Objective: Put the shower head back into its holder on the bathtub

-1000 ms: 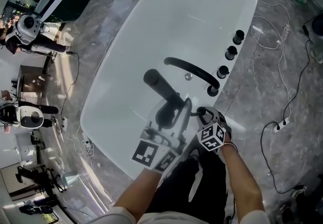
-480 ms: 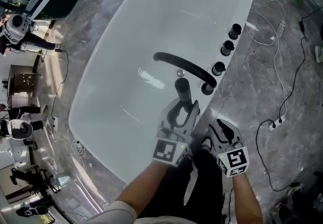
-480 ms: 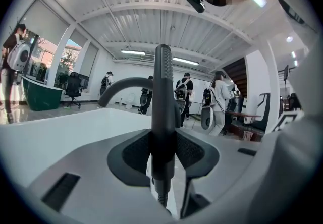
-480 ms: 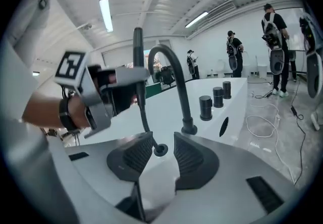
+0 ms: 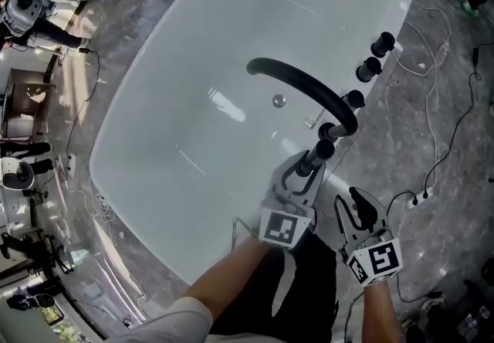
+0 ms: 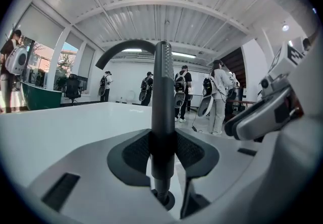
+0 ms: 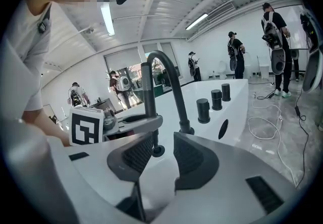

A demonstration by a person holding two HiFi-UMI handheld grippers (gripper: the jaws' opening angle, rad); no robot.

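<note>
While the left gripper (image 5: pixel 306 170) has its jaws pressed against the shower head (image 6: pixel 163 102), the right gripper (image 5: pixel 361 208) hangs beside it, at about 4 o'clock from it in the head view, with its jaws spread and nothing between them. The shower head is a slim, dark, matte cylinder, smooth and straight, which becomes a thinner stem at the lower end. It stands upright. In the left gripper view the ribbed pads (image 6: pixel 136 151) pinch it on both sides just above the stem, and the stem goes down into a small round black holder (image 6: pixel 164 200). This holder sits on the rim of the white bathtub (image 5: pixel 193 102), at about 6 o'clock from the foot of the black faucet (image 5: pixel 297 80) and close to it. The faucet bends in a long arc over the basin toward 10 o'clock. Three black knobs (image 5: pixel 370 69) stand in a row on the same rim, at 1 o'clock from the faucet foot. The right gripper view shows the shower head at 11 o'clock from its own open jaws, upright, with the holder (image 7: pixel 157 151) under it. A white cable (image 5: pixel 434 133) lies on the grey floor at 3 o'clock from the tub.
</note>
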